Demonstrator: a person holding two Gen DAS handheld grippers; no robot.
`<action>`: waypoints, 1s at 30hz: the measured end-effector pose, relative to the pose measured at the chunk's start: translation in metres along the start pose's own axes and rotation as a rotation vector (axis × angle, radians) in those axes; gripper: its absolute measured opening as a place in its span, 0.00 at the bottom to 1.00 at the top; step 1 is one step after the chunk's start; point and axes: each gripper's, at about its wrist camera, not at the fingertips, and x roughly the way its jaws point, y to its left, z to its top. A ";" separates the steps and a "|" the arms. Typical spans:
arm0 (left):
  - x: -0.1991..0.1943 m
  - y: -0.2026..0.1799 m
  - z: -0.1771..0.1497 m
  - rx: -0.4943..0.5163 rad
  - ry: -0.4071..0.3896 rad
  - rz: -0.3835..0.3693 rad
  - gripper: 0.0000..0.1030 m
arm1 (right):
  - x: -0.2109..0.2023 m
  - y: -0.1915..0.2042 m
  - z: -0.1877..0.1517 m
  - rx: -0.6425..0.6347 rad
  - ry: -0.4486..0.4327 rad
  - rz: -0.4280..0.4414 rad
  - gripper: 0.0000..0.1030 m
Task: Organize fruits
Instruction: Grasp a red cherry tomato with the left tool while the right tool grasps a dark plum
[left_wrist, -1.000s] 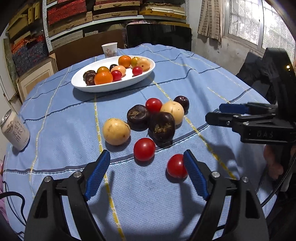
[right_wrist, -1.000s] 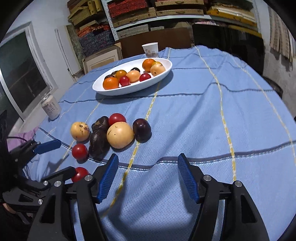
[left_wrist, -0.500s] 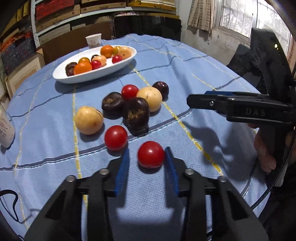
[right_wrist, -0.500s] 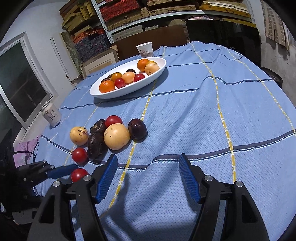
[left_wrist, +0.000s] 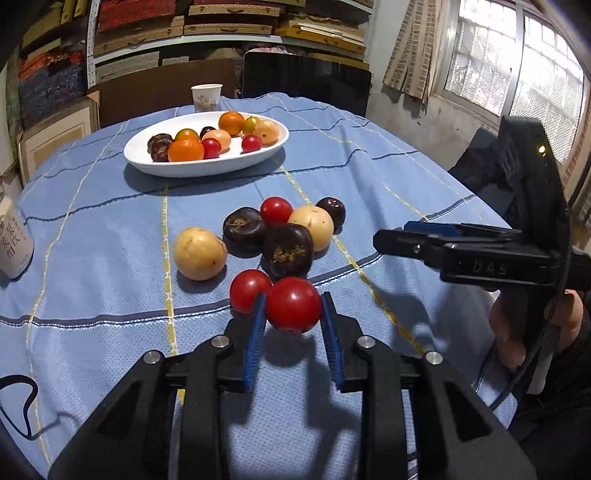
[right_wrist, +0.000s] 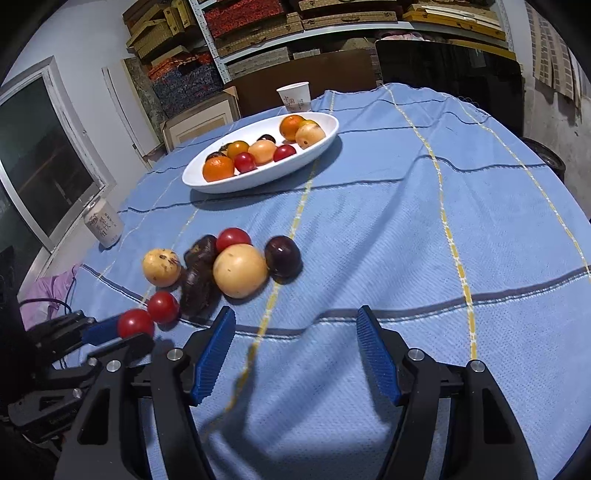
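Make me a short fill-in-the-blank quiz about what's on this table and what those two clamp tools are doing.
1. The left gripper is shut on a ____ tomato.
2. The right gripper holds ____.
3. The sorted fruit lies in a white ____ at the far end of the table.
4. Behind the dish stands a paper ____.

Missing words: red; nothing; dish; cup

Loose fruits (left_wrist: 280, 236) on tablecloth (left_wrist: 369, 177), plate (left_wrist: 207, 168) behind, cup (left_wrist: 207, 96) beyond plate
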 end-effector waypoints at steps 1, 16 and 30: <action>0.000 0.000 0.000 -0.003 0.002 -0.001 0.28 | 0.000 0.004 0.005 -0.012 -0.002 -0.003 0.63; 0.001 0.015 0.000 -0.069 0.021 -0.020 0.28 | 0.042 0.028 0.038 -0.328 0.123 -0.091 0.44; 0.006 0.017 0.000 -0.082 0.043 -0.037 0.28 | 0.069 0.020 0.047 -0.345 0.115 -0.154 0.37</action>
